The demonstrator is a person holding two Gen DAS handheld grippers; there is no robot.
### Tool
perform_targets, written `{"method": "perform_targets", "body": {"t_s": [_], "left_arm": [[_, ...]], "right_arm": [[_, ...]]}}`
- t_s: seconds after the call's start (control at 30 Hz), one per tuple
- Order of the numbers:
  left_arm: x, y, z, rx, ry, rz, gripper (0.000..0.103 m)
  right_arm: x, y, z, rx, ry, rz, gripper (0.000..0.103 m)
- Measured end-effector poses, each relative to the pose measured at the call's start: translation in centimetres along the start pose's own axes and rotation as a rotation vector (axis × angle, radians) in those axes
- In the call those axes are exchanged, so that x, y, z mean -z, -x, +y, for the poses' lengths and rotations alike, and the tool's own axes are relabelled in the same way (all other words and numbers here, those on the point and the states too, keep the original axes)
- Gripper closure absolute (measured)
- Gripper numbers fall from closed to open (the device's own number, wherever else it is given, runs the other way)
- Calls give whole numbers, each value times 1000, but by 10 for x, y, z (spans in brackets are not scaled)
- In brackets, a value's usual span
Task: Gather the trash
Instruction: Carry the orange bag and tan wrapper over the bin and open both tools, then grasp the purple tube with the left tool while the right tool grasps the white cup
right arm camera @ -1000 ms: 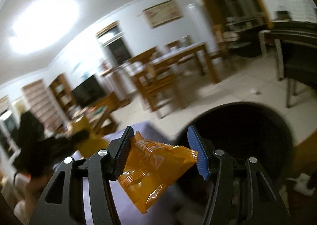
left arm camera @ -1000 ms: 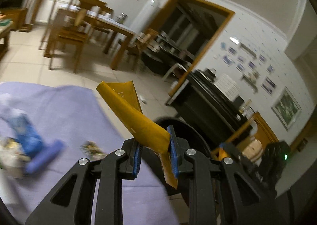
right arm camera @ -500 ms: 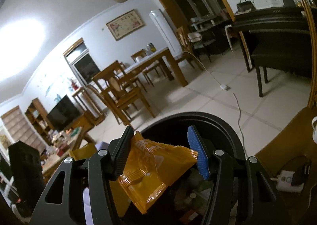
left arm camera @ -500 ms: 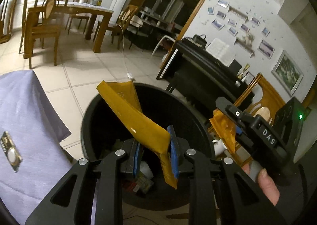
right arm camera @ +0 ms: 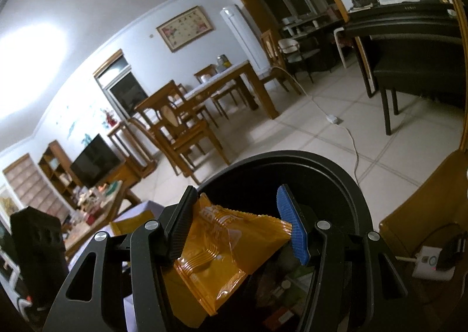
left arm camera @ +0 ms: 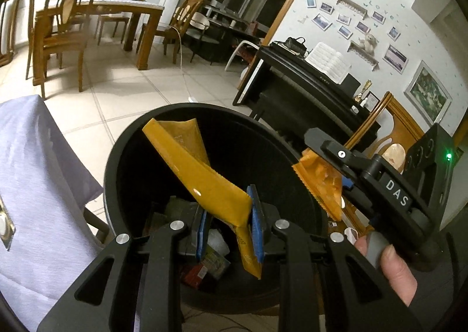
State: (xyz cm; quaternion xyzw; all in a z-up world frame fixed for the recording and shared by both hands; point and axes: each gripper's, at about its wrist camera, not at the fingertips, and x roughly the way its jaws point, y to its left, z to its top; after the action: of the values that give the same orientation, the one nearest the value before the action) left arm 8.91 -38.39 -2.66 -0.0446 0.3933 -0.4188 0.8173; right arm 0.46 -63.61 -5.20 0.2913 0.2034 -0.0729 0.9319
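Black plastic left gripper (left arm camera: 228, 225) has its blue-padded fingers (left arm camera: 255, 222) pinched narrow on a flat mustard-yellow plastic wrapper (left arm camera: 201, 176), which sticks up and forward over the mouth of the round black trash bin (left arm camera: 117, 156). Right gripper (right arm camera: 238, 229) has its fingers set wider, clamping a crinkled translucent orange snack packet (right arm camera: 225, 247) across its width, one black finger (right arm camera: 180, 229) on the left edge, the blue pad on the right edge; packet hangs over the bin opening too. Left wrist view shows the right gripper beside the bin rim with the same orange packet (left arm camera: 320, 185), bare fingertips of the right hand (left arm camera: 389, 270) on its handle. Mixed trash lies at the bin bottom. Lavender cloth-covered counter (left arm camera: 32, 179) sits just left of the bin. Farther back: tiled floor, wooden dining table with chairs (left arm camera: 87, 18), black upright piano (left arm camera: 307, 86) with open sheet music.
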Motion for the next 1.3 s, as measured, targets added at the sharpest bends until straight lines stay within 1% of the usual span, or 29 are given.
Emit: {"method": "perform_targets", "body": {"t_s": [0.07, 0.1, 0.13, 0.17, 0.2, 0.23, 0.27, 0.3, 0.33, 0.4, 0.53, 0.67, 0.8, 0.87, 0.97, 1.03, 1.1, 1.17, 1.2, 1.23, 1.27, 1.3], "left_arm": [[0, -3, -2, 1, -10, 15, 75], [0, -3, -4, -4, -15, 19, 75], [1, -4, -5, -15, -22, 25, 71], [1, -4, -6, -30, -28, 29, 59], [1, -2, -5, -43, -27, 28, 48], [1, 1, -4, -61, -21, 19, 23], [0, 5, -2, -76, -15, -3, 14], [0, 10, -1, -82, -17, -31, 14], [-2, 13, -2, -82, -24, -33, 14], [-3, 17, 0, -86, -25, -31, 14], [-1, 34, 7, -93, -10, -41, 14], [4, 62, 19, -132, 10, -75, 10], [12, 106, 49, -193, 65, -118, 10], [16, 127, 68, -224, 103, -138, 10], [29, 168, 101, -293, 167, -182, 10], [40, 198, 126, -346, 205, -214, 10], [52, 224, 149, -404, 240, -233, 10], [60, 244, 172, -442, 281, -243, 11], [66, 254, 190, -454, 315, -236, 11], [70, 260, 203, -463, 341, -229, 16], [73, 264, 215, -474, 364, -217, 28], [76, 266, 230, -486, 386, -189, 33]], "right_arm": [[2, -2, 2, 5, 6, 2, 41], [1, -2, 2, 7, 2, -2, 35], [0, -2, 3, 9, -4, -6, 31], [1, -1, 3, 10, -12, -12, 24], [0, 0, 2, 8, -16, -18, 20], [1, 1, 3, 9, -16, -25, 19], [1, 2, 3, 10, -13, -26, 19], [2, 2, 3, 11, -7, -25, 18], [2, 2, 4, 12, -4, -24, 18], [3, 2, 4, 15, -5, -28, 14], [1, 1, 4, 15, 8, -16, 13], [5, -4, 16, 12, 37, 8, 13], [13, -11, 39, -7, 95, 48, 13], [20, -15, 55, -23, 139, 72, 13], [32, -20, 88, -56, 223, 110, 13], [43, -22, 116, -115, 277, 147, 19], [55, -23, 144, -175, 323, 190, 28], [69, -23, 173, -238, 369, 227, 32], [78, -23, 189, -274, 398, 249, 33], [87, -23, 205, -305, 426, 271, 33], [94, -21, 217, -328, 444, 286, 33], [102, -21, 233, -360, 467, 308, 33]]}}
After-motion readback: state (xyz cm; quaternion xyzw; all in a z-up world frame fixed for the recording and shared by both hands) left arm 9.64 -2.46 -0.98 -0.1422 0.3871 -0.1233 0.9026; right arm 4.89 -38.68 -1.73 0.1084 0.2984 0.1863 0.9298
